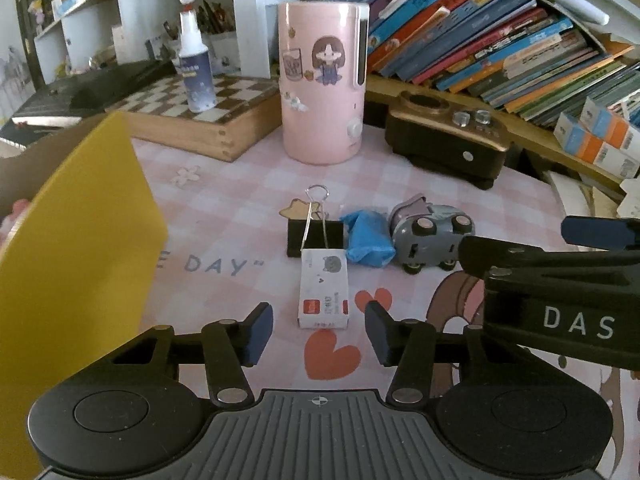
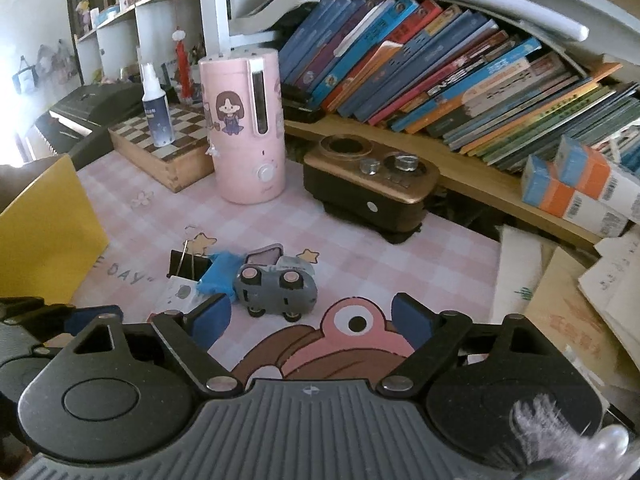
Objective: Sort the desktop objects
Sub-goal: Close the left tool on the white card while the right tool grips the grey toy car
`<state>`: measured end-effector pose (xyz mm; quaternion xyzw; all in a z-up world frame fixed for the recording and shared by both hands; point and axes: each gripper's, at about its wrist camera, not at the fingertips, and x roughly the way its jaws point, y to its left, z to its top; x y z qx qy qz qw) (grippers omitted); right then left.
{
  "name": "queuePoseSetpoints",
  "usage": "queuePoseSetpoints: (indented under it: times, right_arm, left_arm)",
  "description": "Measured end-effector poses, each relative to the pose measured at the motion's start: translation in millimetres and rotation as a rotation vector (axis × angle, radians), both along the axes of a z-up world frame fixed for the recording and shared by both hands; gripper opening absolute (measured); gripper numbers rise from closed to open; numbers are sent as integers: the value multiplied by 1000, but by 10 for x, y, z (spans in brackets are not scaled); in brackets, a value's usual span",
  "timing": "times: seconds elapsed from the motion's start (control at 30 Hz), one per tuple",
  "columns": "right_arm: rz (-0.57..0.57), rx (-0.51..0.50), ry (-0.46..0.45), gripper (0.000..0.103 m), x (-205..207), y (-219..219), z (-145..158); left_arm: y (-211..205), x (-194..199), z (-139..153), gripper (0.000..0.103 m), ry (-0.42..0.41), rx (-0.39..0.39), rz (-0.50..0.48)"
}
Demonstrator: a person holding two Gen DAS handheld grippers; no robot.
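Four small items lie together on the pink checked mat. A white box (image 1: 324, 292) lies lengthwise, its near end reaching between the fingers of my left gripper (image 1: 319, 332). The jaws stand open with a gap on each side of the box. Behind it lie a black binder clip (image 1: 316, 236), a crumpled blue piece (image 1: 368, 240) and a grey toy car (image 1: 432, 240) on its side. My right gripper (image 2: 312, 316) is open over the mat with nothing between its fingers. The toy car (image 2: 276, 284) lies just ahead of its left finger.
A yellow box wall (image 1: 72, 260) rises at the left. At the back stand a pink humidifier (image 1: 322, 80), a black and gold device (image 1: 448, 136), and a chessboard box (image 1: 192, 120) with a spray bottle (image 1: 196, 72) on it. Leaning books (image 2: 440, 72) and papers (image 2: 580, 300) crowd the right.
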<state>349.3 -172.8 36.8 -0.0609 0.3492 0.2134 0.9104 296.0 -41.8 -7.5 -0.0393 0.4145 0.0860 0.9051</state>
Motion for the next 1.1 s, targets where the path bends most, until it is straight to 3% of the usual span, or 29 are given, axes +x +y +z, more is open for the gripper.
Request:
queuePoseSetpoints:
  times: [0.43,0.5,0.97,1.1]
  right_arm:
    - [62,7,31,86,353,174,-167]
    - [62,6,38,86,389,191,-193]
    - [70,26,72,81,517,284,-356]
    - [60,67,89,69,547,283,-374]
  left_arm:
    - [17,154,-136,37,21,15,0]
    - [17,154,-131,29,18,14,-4]
    - [132,-53,-1,29,15,-39,14]
    - [139,-143,75,29,5,-34,8]
